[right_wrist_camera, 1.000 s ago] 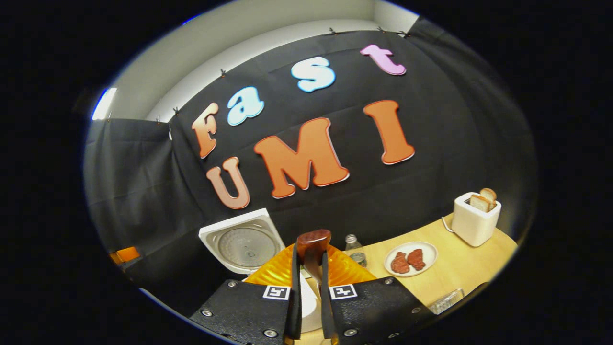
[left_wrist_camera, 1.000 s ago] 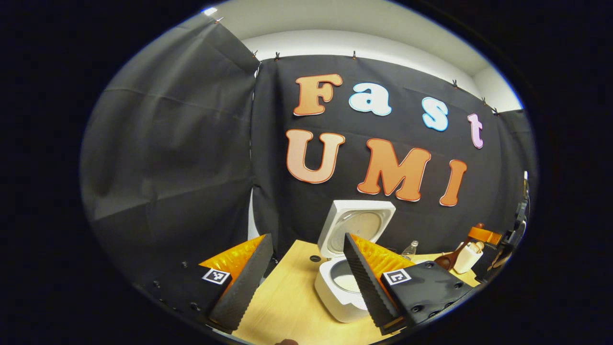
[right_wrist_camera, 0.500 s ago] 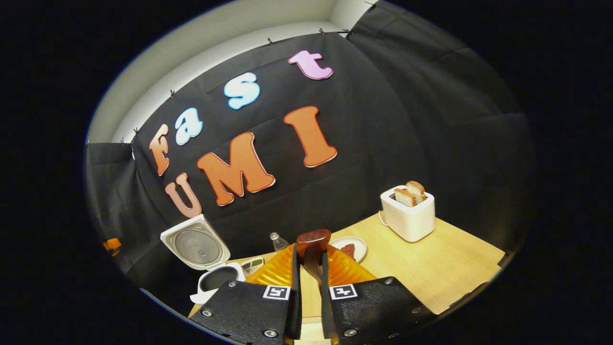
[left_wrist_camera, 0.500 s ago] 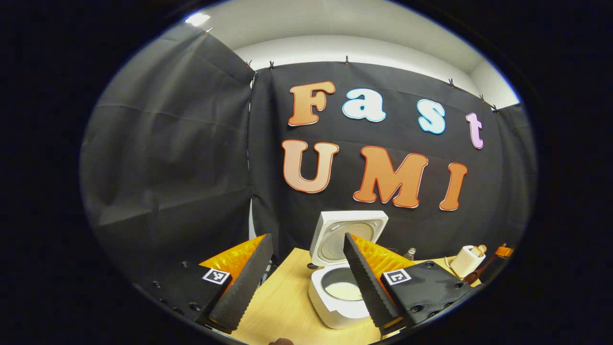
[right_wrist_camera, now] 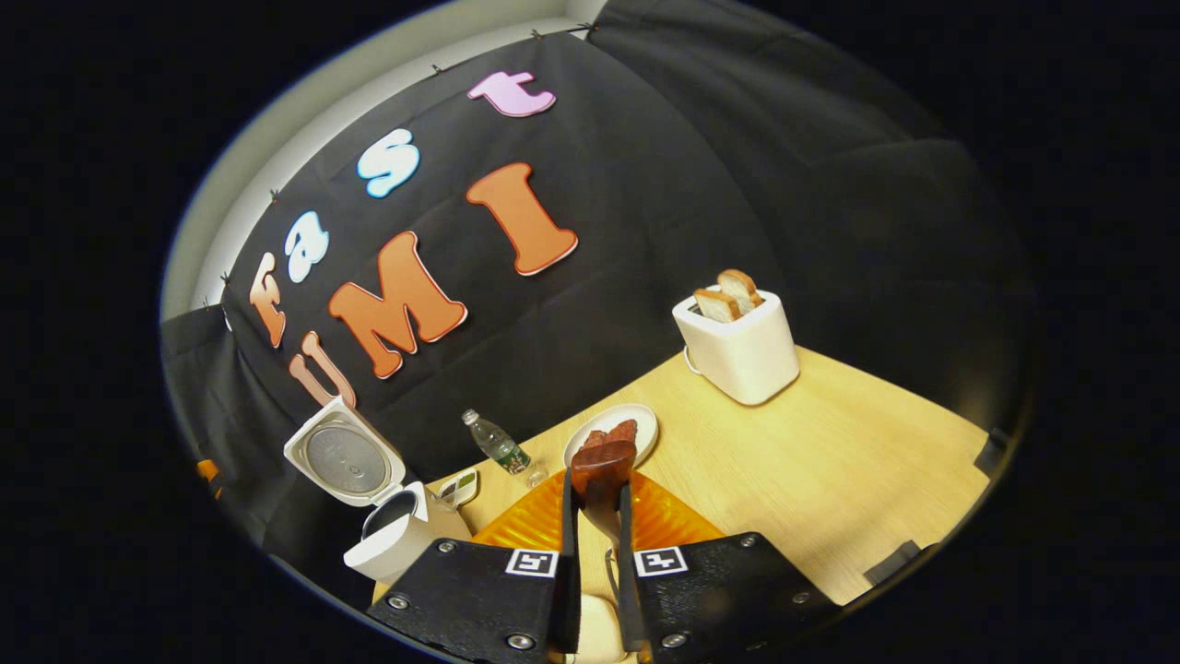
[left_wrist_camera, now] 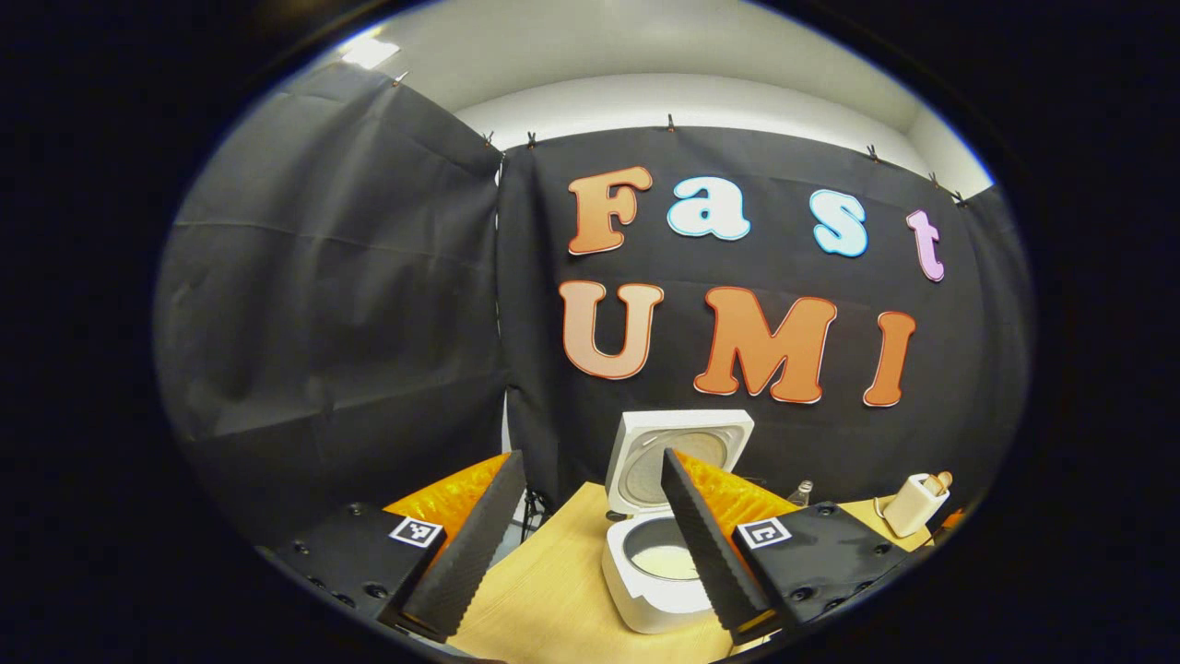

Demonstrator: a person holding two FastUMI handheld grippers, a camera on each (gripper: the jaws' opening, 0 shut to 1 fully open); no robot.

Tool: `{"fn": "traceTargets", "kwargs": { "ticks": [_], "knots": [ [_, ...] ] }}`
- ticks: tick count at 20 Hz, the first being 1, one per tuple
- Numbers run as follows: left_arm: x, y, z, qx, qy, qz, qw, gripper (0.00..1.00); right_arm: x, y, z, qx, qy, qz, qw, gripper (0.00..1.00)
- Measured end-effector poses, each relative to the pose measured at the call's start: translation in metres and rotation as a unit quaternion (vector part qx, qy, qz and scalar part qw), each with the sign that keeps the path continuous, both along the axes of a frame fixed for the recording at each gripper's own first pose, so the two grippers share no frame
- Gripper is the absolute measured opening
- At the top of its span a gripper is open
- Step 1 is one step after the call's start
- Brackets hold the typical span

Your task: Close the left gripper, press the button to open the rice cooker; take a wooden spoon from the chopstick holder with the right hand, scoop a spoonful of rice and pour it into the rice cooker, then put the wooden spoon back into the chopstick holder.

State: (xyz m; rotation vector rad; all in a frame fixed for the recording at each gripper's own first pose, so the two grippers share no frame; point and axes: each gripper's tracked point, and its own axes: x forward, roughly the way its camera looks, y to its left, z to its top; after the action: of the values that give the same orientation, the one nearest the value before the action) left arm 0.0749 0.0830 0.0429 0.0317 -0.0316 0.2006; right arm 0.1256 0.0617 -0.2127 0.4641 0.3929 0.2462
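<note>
Rice cooker (left_wrist_camera: 659,563): white, lid swung up and standing open behind the pot; in the left gripper view it sits on the table ahead of the jaws, its right part hidden behind the right finger; pale contents show at the pot's bottom.
Rice cooker, right gripper view (right_wrist_camera: 387,535): low and to the left of the jaws, lid raised, pot interior dark from this angle.
Wooden spoon (right_wrist_camera: 601,470): dark brown, its end standing up between the 2 fingers, just past their tips.
Right gripper (right_wrist_camera: 597,553): jaws drawn nearly together, both fingers pressed against the spoon's shaft.
Left gripper (left_wrist_camera: 590,544): jaws spread wide, nothing between them; bare table shows in the gap.
Table (right_wrist_camera: 830,461): light wood, stretching ahead and to the right of the right jaws.
Plate (right_wrist_camera: 636,422): white, with 2 reddish pieces, directly ahead of the spoon's end.
Bottle (right_wrist_camera: 498,447): clear, lying tilted, ahead and left of the right jaws.
Toaster (right_wrist_camera: 737,346): white, 2 slices sticking up, farther ahead and right.
Chopstick holder: cannot tell where it is.
</note>
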Motion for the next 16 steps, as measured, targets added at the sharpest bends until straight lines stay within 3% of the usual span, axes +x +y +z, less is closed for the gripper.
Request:
{"fn": "traceTargets", "kwargs": {
  "ticks": [10, 14, 15, 16],
  "knots": [
    [-0.013, -0.006, -0.005, 0.008, 0.012, 0.02, 1.0, 1.0, 0.004, 0.0, -0.052, 0.016, 0.032, 0.02, 0.999, 0.18],
    [-0.005, -0.012, -0.007, 0.007, 0.014, 0.013, 1.0, 1.0, 0.005, -0.011, -0.056, 0.019, 0.043, -0.006, 0.999, 0.25],
    [-0.002, -0.016, -0.008, 0.005, 0.015, 0.01, 1.0, 1.0, 0.008, -0.018, -0.06, 0.006, 0.05, -0.017, 0.999, 0.18],
    [0.001, -0.019, -0.009, 0.004, 0.016, 0.006, 1.0, 1.0, 0.006, -0.02, -0.059, -0.003, 0.052, -0.017, 0.999, 0.37]
  ]
}}
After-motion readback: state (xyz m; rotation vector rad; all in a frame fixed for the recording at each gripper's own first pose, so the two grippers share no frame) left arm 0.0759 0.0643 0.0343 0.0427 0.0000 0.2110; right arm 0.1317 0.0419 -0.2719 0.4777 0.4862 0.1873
